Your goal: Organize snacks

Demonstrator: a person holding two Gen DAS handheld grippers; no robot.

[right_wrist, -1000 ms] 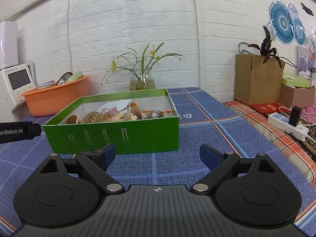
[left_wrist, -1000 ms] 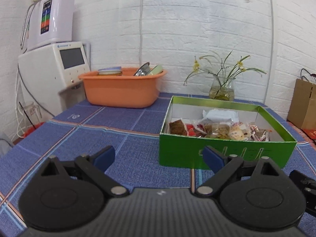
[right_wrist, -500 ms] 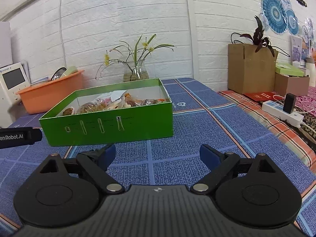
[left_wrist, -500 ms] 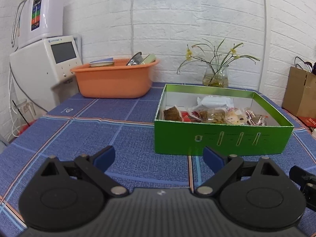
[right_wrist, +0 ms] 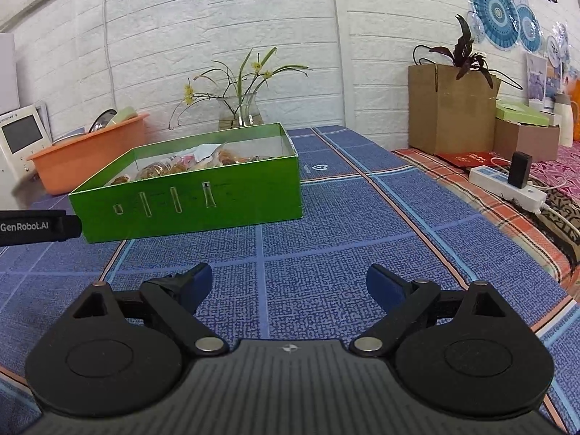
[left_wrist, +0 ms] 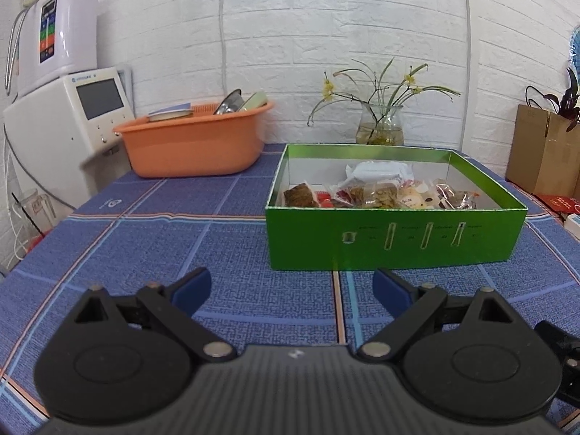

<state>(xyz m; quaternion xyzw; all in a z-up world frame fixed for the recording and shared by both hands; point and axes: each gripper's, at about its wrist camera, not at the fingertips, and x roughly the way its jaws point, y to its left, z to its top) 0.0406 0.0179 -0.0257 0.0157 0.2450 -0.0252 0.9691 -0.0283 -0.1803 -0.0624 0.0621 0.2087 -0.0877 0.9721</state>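
Left wrist: snacks (left_wrist: 380, 192) (boxed).

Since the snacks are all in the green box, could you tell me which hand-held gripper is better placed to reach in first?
Probably the left hand-held gripper: it faces the green box nearly head-on, open and empty. The right hand-held gripper, also open, has the box off to its left.

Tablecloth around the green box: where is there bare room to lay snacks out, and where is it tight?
Bare cloth lies in front of the green box, reaching both open grippers, left and right. More lies between the box and the orange basin, and between the box and the power strip. It is tight behind the box, by the glass vase.
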